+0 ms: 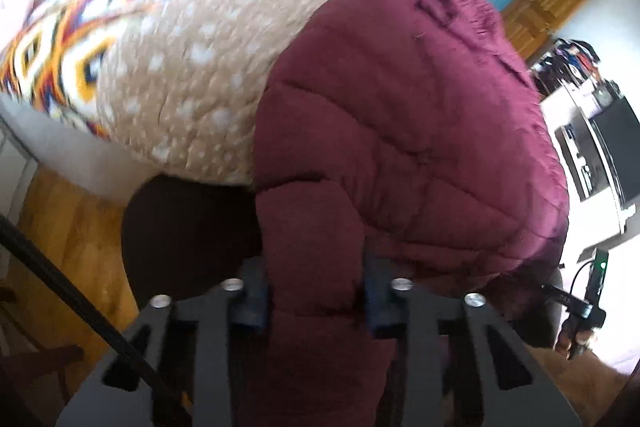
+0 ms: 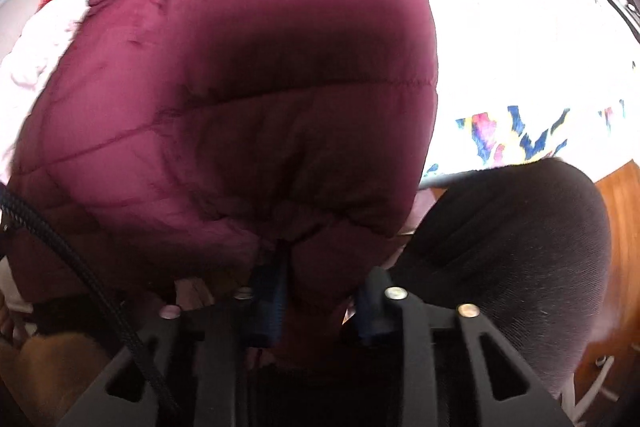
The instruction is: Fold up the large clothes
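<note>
The maroon puffer jacket [image 1: 400, 115] lies spread across the bed, over its tan spotted blanket [image 1: 180, 67]. At the jacket's near hem, the left gripper [image 1: 316, 291] is clamped on a bunched fold. The right gripper [image 2: 320, 303] likewise pinches the jacket's padded edge. Beside the jacket, the blanket's patterned border [image 2: 516, 137] overhangs the wooden floor [image 1: 72, 227].

The jacket [image 1: 400, 115] lies on the blanket [image 1: 180, 67], overhanging its near edge.
</note>
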Demonstrator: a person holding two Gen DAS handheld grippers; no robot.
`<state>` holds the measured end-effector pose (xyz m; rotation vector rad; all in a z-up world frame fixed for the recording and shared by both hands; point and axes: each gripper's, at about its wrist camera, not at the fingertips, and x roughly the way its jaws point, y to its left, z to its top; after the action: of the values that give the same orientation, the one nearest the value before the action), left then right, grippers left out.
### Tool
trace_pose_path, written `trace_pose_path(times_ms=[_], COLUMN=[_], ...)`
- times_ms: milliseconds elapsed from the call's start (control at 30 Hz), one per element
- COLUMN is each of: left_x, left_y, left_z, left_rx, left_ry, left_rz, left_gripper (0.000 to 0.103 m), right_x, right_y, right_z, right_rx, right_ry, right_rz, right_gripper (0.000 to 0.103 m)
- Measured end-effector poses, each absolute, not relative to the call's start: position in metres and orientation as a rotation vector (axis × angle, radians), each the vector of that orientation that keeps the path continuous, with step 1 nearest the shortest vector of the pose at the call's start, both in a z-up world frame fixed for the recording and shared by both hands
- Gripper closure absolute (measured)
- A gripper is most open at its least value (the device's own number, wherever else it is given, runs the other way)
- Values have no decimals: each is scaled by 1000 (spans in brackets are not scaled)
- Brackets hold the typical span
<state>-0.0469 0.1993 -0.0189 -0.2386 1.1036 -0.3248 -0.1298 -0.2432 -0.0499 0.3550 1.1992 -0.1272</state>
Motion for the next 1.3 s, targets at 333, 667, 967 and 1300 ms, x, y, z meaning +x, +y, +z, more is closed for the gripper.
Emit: trace_pose_path(times_ms=[333,667,967,1300], left_x=[-12,173,276,289], left_y=[173,120,97,115], left_z=[117,170,90,99], left_rx=[-209,-265,-268,-316], left_ry=[906,831,926,890], left_rz=[-406,-297,-34,-73], left_gripper=[77,67,43,37], right_x=[-114,44,138,130], right_y=[-284,-358,-399,-448], right_z=[103,169,102,108], right_rx=[584,592,546,762], right_ry=[839,625,744,662], right_rz=[240,32,-272,-198], right_gripper=[83,83,57,15])
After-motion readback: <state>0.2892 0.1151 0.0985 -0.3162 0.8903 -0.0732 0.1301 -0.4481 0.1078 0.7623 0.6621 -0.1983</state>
